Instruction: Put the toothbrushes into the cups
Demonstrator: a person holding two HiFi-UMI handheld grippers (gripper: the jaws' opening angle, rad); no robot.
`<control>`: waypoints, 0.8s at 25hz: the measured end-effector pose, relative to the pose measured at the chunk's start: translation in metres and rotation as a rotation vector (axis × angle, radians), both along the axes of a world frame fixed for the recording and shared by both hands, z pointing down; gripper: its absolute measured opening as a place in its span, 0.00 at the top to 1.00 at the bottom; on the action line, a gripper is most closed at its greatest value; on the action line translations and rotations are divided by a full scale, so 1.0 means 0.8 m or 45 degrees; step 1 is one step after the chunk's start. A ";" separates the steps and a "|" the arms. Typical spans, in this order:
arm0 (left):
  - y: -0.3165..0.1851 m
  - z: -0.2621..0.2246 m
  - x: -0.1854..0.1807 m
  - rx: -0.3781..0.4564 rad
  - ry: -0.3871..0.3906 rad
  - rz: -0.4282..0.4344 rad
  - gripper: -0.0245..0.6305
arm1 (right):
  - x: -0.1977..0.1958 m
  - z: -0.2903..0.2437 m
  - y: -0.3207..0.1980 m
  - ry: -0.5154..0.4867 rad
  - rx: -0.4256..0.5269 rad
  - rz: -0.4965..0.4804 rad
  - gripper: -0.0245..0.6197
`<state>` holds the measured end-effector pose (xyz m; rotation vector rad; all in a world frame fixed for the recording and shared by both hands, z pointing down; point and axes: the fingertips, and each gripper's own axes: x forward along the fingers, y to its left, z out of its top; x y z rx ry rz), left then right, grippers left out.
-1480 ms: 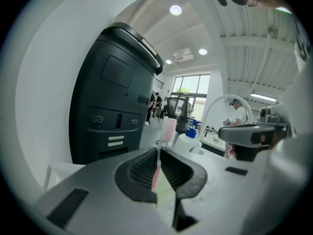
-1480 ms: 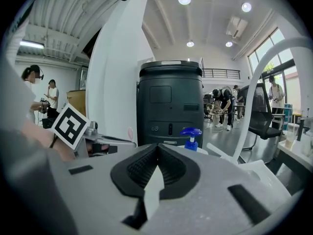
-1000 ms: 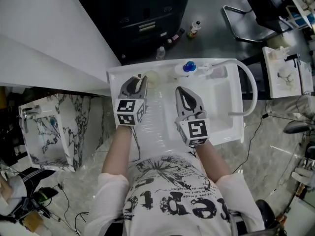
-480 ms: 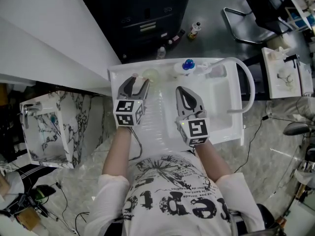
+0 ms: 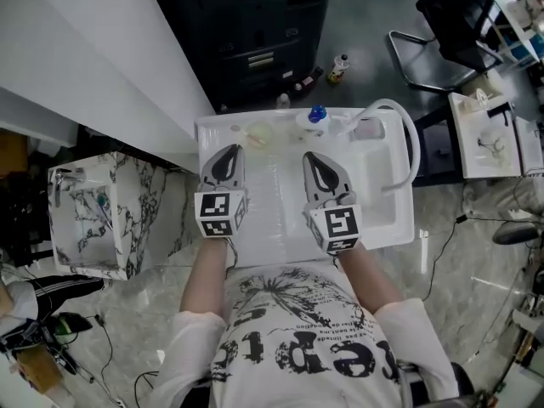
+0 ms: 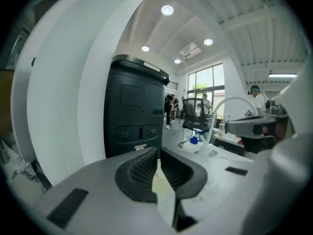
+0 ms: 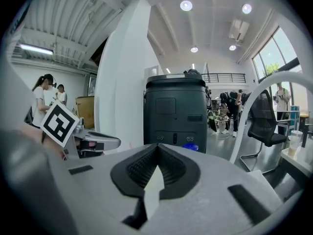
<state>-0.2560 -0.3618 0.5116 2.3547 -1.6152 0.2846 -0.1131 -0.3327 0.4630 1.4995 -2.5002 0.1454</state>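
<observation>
my left tongs (image 5: 229, 151) have just snapped closed on nothing; my right tongs (image 5: 313, 158) are clenched and empty too. the pale cup (image 5: 259, 133) sits at the table's (image 5: 272, 189) far edge. i can't make out any toothbrushes. i seem to be between steps; next i need to find a brush.

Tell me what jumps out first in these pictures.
Two grey claws with black-and-white marker cubes hover side by side over a white sink: the left claw, whose jaws have just been closing with nothing between them, and the right claw, shut and empty. A curved white tap arches over its right side, with a blue-capped bottle at the far edge. A tall dark cabinet stands behind.
</observation>
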 end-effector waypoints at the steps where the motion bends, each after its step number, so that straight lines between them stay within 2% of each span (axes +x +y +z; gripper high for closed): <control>1: 0.005 -0.010 0.001 0.025 -0.006 -0.003 0.93 | 0.002 -0.004 0.005 0.002 0.007 -0.007 0.97; 8: 0.041 -0.082 0.014 0.170 -0.066 -0.004 0.94 | 0.016 -0.034 0.031 -0.005 0.082 -0.062 0.97; 16: 0.090 -0.150 0.035 0.317 -0.039 0.112 0.94 | 0.020 -0.073 0.050 -0.039 0.175 -0.125 0.97; 20: 0.102 -0.165 0.033 0.354 -0.021 0.104 0.95 | 0.020 -0.083 0.054 -0.049 0.206 -0.147 0.97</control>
